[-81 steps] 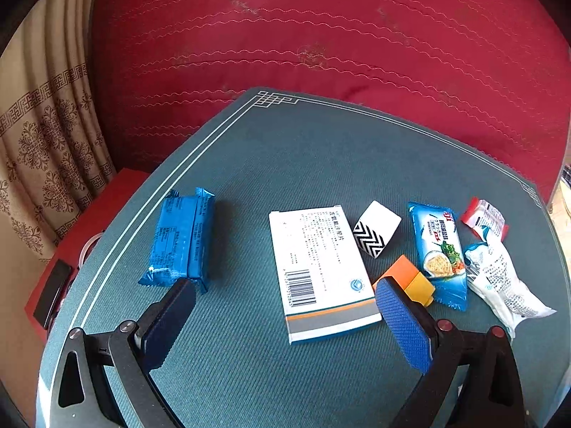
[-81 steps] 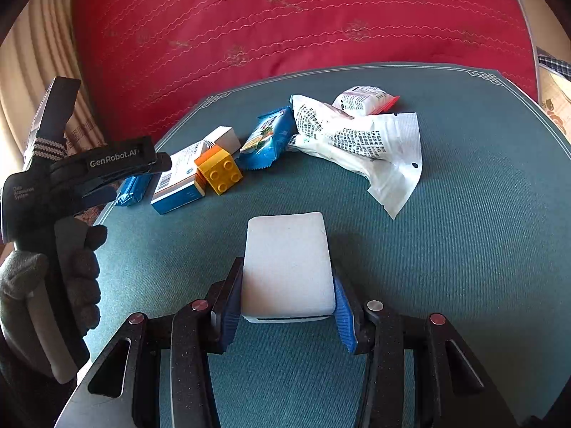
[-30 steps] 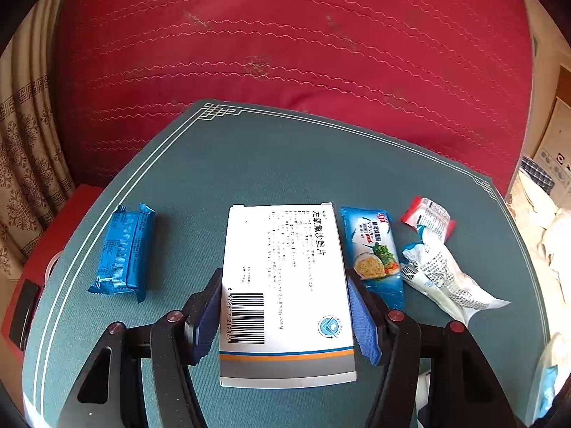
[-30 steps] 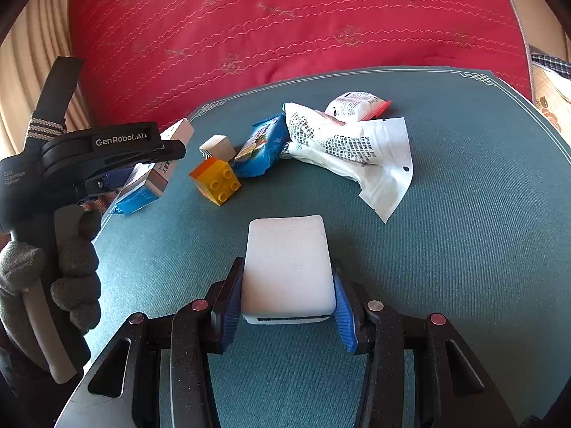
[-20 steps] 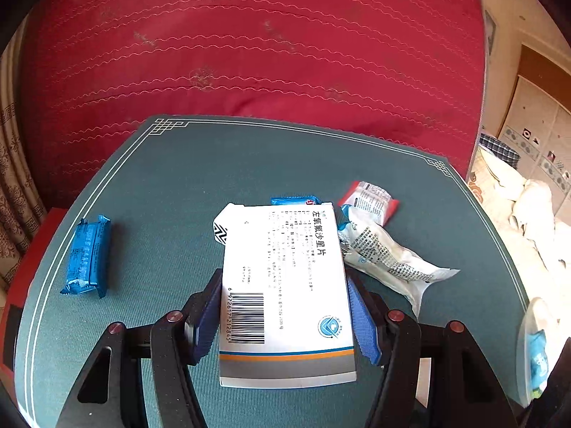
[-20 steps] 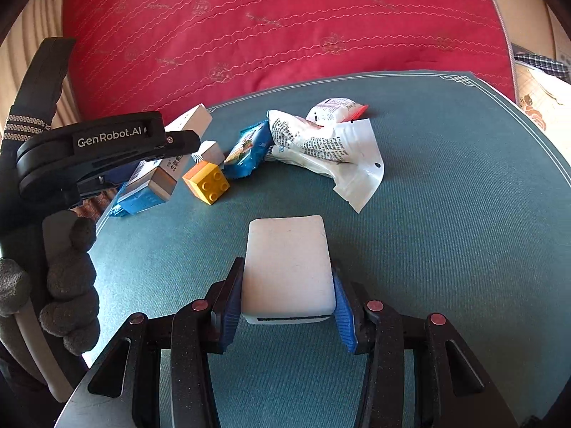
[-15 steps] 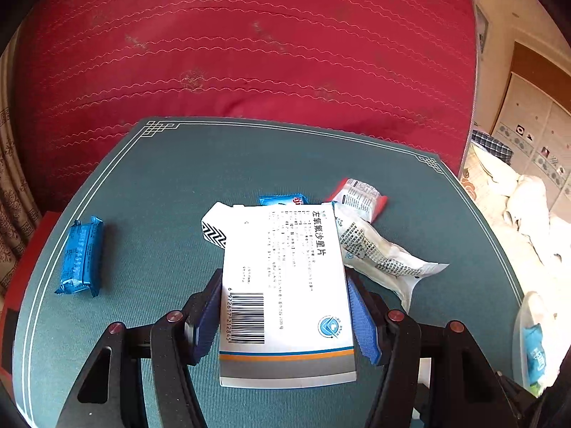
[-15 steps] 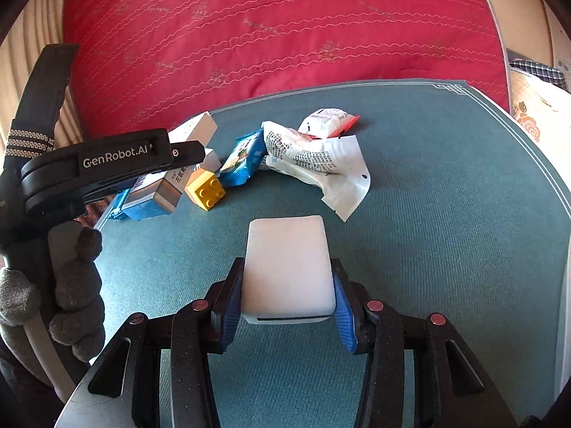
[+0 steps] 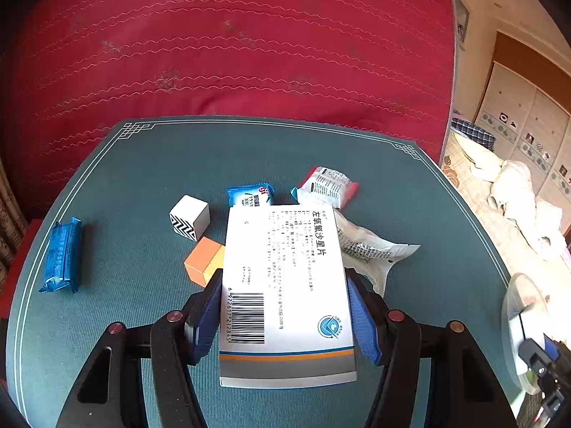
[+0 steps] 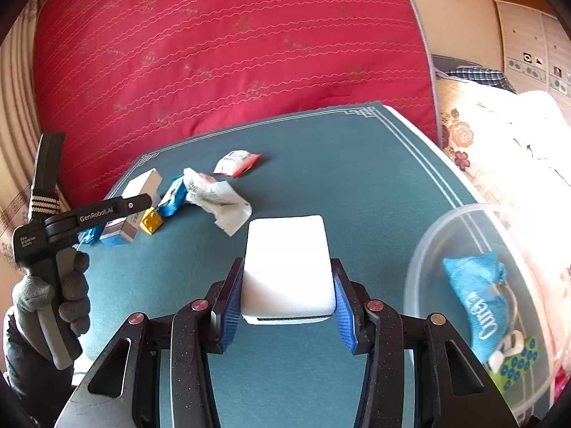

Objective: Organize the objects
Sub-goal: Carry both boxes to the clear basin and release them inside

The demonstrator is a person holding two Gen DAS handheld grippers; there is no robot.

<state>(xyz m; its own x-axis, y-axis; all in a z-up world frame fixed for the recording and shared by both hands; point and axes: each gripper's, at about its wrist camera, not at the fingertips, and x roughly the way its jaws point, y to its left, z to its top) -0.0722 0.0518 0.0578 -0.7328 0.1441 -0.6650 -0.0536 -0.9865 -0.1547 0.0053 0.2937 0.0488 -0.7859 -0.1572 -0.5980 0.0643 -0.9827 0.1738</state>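
Observation:
My left gripper (image 9: 283,306) is shut on a white medicine box (image 9: 285,285) with a barcode, held above the green table (image 9: 142,164). My right gripper (image 10: 287,294) is shut on a plain white box (image 10: 287,267), held above the table next to a clear plastic bowl (image 10: 446,232). On the table lie a white cube with black zigzags (image 9: 189,217), an orange and yellow brick (image 9: 203,265), a blue snack packet (image 9: 249,194), a red and white packet (image 9: 328,185), a white crumpled bag (image 9: 367,249) and a blue wrapped pack (image 9: 62,255) at the left.
The clear bowl holds a blue pouch (image 10: 478,299) and other small items. A red quilted cushion (image 9: 228,42) rises behind the table. The left gripper's handle and gloved hand (image 10: 53,285) show at the left of the right wrist view. A bed (image 10: 506,135) lies to the right.
The left gripper closed on the medicine box, lifted it and swung right. The right gripper, still holding the white box, moved right until the clear bowl came into view.

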